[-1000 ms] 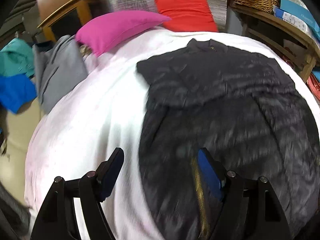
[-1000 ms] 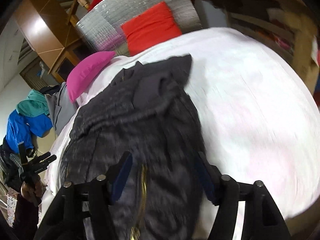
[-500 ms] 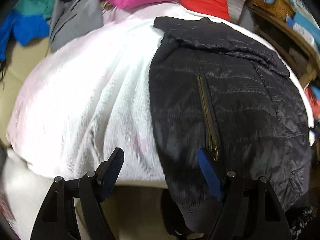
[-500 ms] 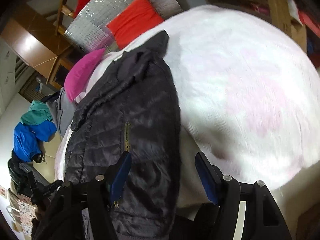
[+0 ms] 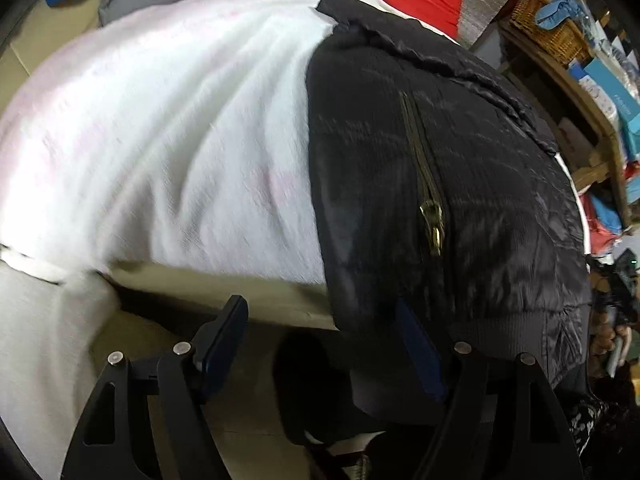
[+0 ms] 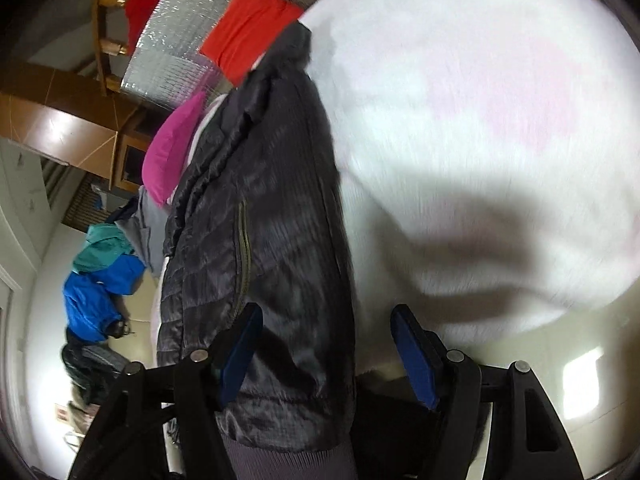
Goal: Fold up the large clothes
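Black quilted jacket point(image 5: 460, 184): flat on white bed point(image 5: 168, 128), hem overhanging the edge. Left gripper point(image 5: 324, 344) released; right gripper point(image 6: 326, 350) jaws opening, astride hem. Risk: slippery fabric slides off.

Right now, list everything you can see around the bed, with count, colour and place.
black quilted puffer jacket: one, black with brass zip, on the bed, hem hanging over its near edge
white fluffy blanket: one, white, covering the bed
magenta pillow: one, far end of bed
red cushion: one, against silver padded panel
blue and teal garment: one, on the floor
wicker basket: one, on wooden shelf
left gripper: fingers apart
right gripper: fingers opening, jacket hem between
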`<state>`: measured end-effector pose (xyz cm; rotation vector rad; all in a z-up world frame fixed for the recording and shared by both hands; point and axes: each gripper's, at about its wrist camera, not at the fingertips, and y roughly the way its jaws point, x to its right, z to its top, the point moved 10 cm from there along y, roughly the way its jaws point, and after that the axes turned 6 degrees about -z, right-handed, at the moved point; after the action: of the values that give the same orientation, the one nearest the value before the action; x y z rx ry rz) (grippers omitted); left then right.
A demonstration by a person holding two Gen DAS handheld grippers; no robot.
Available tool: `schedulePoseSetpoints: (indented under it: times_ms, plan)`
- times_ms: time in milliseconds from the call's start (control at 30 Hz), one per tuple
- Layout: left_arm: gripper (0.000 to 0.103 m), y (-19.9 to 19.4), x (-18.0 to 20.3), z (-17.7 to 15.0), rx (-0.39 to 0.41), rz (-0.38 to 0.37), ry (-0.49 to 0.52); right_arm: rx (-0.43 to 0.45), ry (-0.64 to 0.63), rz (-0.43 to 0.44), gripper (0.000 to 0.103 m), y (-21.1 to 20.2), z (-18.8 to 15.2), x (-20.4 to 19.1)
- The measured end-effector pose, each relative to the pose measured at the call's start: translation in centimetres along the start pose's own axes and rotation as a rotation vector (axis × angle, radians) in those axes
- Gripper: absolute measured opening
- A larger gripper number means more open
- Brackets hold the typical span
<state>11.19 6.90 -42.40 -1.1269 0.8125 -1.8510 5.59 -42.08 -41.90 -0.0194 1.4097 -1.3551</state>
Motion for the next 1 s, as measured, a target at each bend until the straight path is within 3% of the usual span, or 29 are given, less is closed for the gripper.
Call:
schedulePoseSetpoints:
  times_ms: [67,133,200,300,500,667,700,733,767,800,833,1000]
  plan:
    - [0.073,0.3,0.5,-0.4,-0.001,-0.058,-0.014,0.016,0.024,0.042,0.077,0.0,-0.1,-0.4]
    - [0.059,0.5,1.1,-0.6,-0.001,-0.120,-0.025,-0.005,0.040,0.096,0.077,0.2,-0.4,-0.9]
    - [0.054,0.3,1.6,-0.7,0.004,-0.162,-0.027,-0.025,0.034,0.126,0.077,0.3,-0.9,-1.7]
    - [0.055,0.0,1.8,-1.6,-0.008,-0.221,-0.039,-0.080,0.026,0.158,0.076,0.7,-2.4,-2.1]
    - [0.063,1.8,1.3,-3.9,-0.122,-0.315,-0.136,-0.150,0.082,0.191,0.076,2.0,-5.0,-0.8]
    - [0.061,1.6,2.2,-3.4,-0.099,-0.395,-0.160,-0.146,0.070,0.266,0.076,2.6,-5.5,-3.0]
    - [0.061,1.5,2.5,-3.2,-0.093,-0.398,-0.155,-0.134,0.038,0.259,0.076,2.4,-5.4,-3.8]
    - [0.059,1.3,2.7,-3.1,-0.085,-0.397,-0.146,-0.127,0.007,0.270,0.068,2.0,-5.4,-4.6]
    - [0.053,1.0,2.9,-3.0,-0.074,-0.392,-0.132,-0.122,-0.012,0.293,0.055,1.5,-5.4,-5.4]
    - [0.039,0.9,3.1,-2.8,-0.063,-0.380,-0.114,-0.098,-0.031,0.314,0.052,0.7,-5.2,-6.3]
    - [0.032,0.7,3.2,-2.7,-0.057,-0.371,-0.103,-0.083,-0.048,0.334,0.051,0.0,-5.0,-6.9]
    - [0.034,0.4,2.0,-3.3,-0.048,-0.390,-0.130,-0.107,-0.052,0.320,0.052,0.3,-5.3,-6.9]
